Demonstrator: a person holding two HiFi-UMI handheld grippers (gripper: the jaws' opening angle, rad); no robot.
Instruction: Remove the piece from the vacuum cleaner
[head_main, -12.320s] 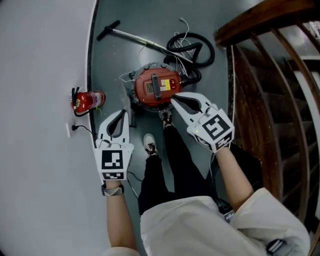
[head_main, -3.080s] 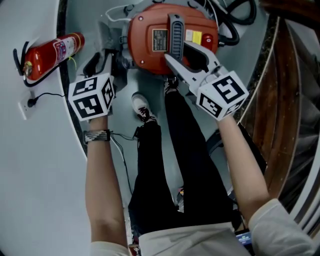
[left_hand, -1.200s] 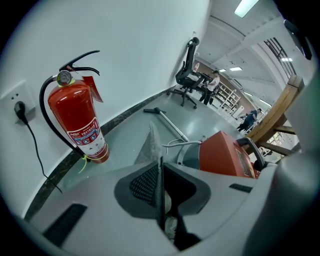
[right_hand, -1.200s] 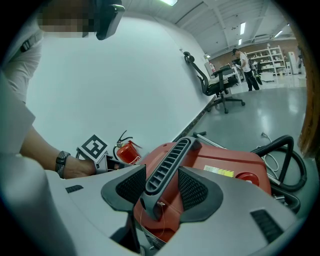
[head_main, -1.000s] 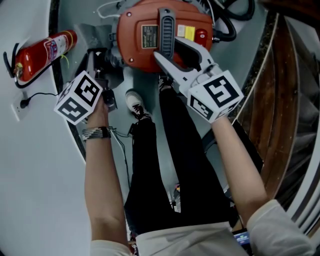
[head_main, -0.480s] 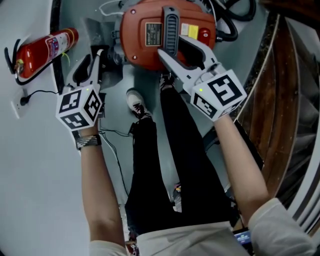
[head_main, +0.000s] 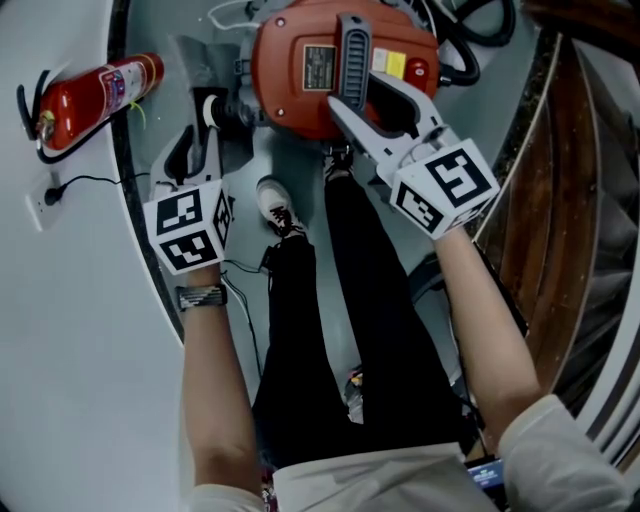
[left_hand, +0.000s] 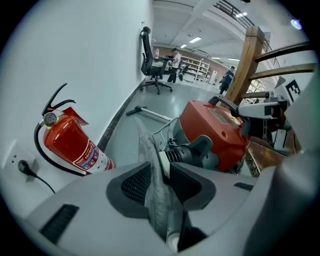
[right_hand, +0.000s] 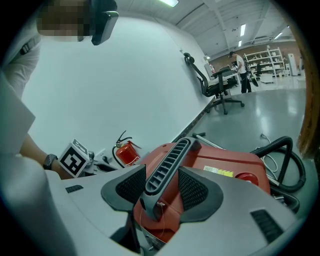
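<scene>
Vacuum cleaner (head_main: 300, 90): the head view's top edge is cutting off its far side.
Handle (head_main: 352, 45): its near end is hiding under the right gripper (head_main: 372, 97).
Hose (head_main: 470, 45): it is running off the top edge, with only a loop showing.
Label (head_main: 320, 62): its print is showing too small to read.
Shoe (head_main: 338, 160): it is lying mostly hidden beneath the right gripper.
People (right_hand: 241, 64): they are standing far off, too small to tell more.
Railing (head_main: 560, 200): it is running off the right edge.
</scene>
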